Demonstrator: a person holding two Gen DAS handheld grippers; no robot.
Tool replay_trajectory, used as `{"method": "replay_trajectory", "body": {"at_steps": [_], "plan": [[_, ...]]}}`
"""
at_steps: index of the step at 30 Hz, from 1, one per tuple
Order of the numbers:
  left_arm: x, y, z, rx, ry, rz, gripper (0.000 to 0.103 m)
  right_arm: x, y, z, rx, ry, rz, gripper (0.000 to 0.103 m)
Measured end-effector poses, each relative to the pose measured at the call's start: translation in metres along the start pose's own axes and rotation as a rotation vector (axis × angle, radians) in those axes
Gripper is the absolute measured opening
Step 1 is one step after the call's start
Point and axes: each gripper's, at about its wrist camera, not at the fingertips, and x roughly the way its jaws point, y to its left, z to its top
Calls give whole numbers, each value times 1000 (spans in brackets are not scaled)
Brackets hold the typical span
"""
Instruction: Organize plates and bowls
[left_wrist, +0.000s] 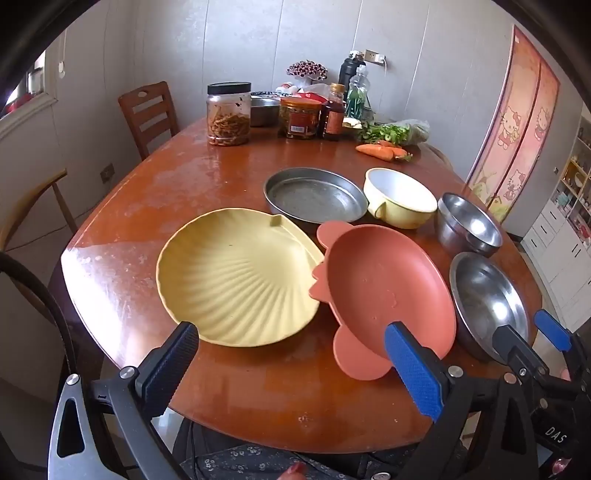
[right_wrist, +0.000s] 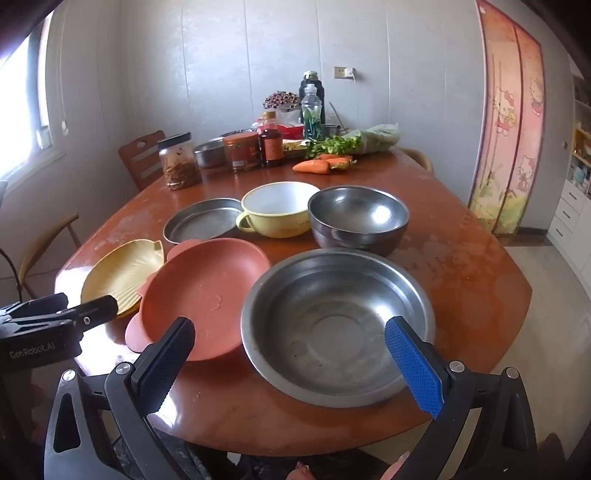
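both tongs stand spread wide and pinch nothing, the left tongs (left_wrist: 291, 365) hanging over the near table edge and the right tongs (right_wrist: 290, 363) beside them. nothing looks sorted yet, so i judge the step in hand is to choose and reach a first piece. for the left tongs, the yellow shell plate (left_wrist: 236, 277) lies just ahead of its black finger, and the orange plate (left_wrist: 388, 291) lies ahead of its blue finger, its ear-shaped rim touching the shell plate. it seems better to take a plate by its near rim, one finger above and one below, and to lift slowly because the rim is thin and smooth. for the right tongs, the wide steel bowl (right_wrist: 336, 325) sits right between the fingers; its wall is shiny and may slip. farther ahead stand a deep steel bowl (right_wrist: 358, 218), a cream bowl with handle (right_wrist: 277, 210) and a flat steel pan (right_wrist: 199, 221).
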Motion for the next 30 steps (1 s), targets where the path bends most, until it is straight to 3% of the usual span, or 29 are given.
{"method": "replay_trajectory", "body": {"at_steps": [4, 8, 30], "plan": [[-3, -3, -3, 0, -13, 21, 102, -4, -5, -1, -9, -16, 4, 103], [7, -10, 2, 22, 50, -4, 102, -1, 0, 5, -17, 1, -9, 103], [12, -9, 5, 22, 44, -22, 102, 7, 0, 4, -24, 20, 9, 103]]}}
